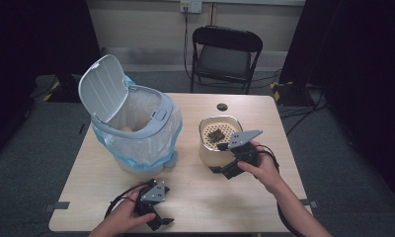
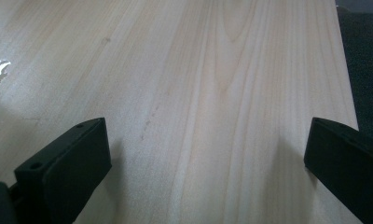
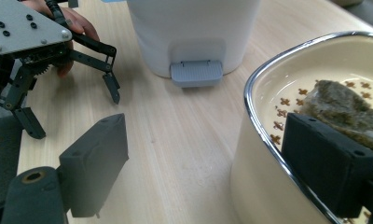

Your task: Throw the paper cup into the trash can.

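Observation:
A cream pot [image 1: 213,153] with a perforated bottom stands right of the table's middle, and a dark greenish lump [image 3: 343,105] lies inside it. My right gripper [image 1: 225,159] is open and straddles the pot's near rim [image 3: 264,140]: one jaw is outside the wall and the other inside, beside the lump. Neither jaw presses on the rim. My left gripper [image 1: 160,218] is open wide just above bare wood near the front edge; its jaws hold nothing [image 2: 208,158]. It also appears as the left gripper [image 3: 72,109] in the right gripper view.
A white pedal bin [image 1: 136,128] lined with a clear bag stands at the left with its lid [image 1: 102,88] up; its grey pedal [image 3: 196,73] faces the pot. A black folding chair [image 1: 225,54] stands beyond the table's far edge.

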Tool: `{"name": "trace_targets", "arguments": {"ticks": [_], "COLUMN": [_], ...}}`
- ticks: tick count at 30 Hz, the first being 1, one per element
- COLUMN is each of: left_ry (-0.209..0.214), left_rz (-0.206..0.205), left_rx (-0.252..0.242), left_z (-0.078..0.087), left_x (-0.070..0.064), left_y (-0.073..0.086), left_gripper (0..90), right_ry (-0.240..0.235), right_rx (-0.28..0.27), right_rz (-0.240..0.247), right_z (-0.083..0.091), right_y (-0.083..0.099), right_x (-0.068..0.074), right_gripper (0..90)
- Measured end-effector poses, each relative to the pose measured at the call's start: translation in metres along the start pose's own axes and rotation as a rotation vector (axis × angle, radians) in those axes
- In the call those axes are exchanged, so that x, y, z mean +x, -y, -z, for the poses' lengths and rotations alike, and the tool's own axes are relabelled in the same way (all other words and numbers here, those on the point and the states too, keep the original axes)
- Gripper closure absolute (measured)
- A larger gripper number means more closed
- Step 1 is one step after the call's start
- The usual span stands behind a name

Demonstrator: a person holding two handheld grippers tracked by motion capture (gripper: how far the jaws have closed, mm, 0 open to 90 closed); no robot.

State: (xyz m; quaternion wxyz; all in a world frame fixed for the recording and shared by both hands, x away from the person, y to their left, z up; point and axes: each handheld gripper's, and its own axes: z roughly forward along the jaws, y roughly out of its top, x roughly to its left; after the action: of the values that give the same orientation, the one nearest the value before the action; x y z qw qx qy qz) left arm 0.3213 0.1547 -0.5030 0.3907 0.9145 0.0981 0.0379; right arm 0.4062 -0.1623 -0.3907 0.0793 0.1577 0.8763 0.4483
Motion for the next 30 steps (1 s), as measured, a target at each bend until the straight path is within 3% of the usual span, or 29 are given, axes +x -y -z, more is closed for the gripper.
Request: {"name": "trace_targets", "arguments": {"ticks": [9,17,23,30], "left_ry": [-0.002,-0.004,-0.006,-0.007], "left_rz": [0.007,0.009,0.012,0.013], "left_rx": [-0.005,-0.005,-0.001,-0.001], "left_z": [0.0,0.0,0.0,0.0], "left_x": [-0.001,-0.001,-0.001,-0.001], "left_y": [0.0,0.0,0.0,0.0], "left_gripper": [0.0,0.0,0.0,0.0], "right_ry": [-0.033,-0.077,-0.104,-0.112], "right_rx": [-0.005,-0.015,-0.016,0.029], "right_rz": [0.0,0.021,-0.004,-0.047], "right_z": [0.013,0.023,0.019,0.001], "right_y": [-0.004,-0.002,0.021,0.056], "right_x": [-0.002,0.014,0.024,0.031], "right_gripper": [14.4,14.5,14.4,14.5]}}
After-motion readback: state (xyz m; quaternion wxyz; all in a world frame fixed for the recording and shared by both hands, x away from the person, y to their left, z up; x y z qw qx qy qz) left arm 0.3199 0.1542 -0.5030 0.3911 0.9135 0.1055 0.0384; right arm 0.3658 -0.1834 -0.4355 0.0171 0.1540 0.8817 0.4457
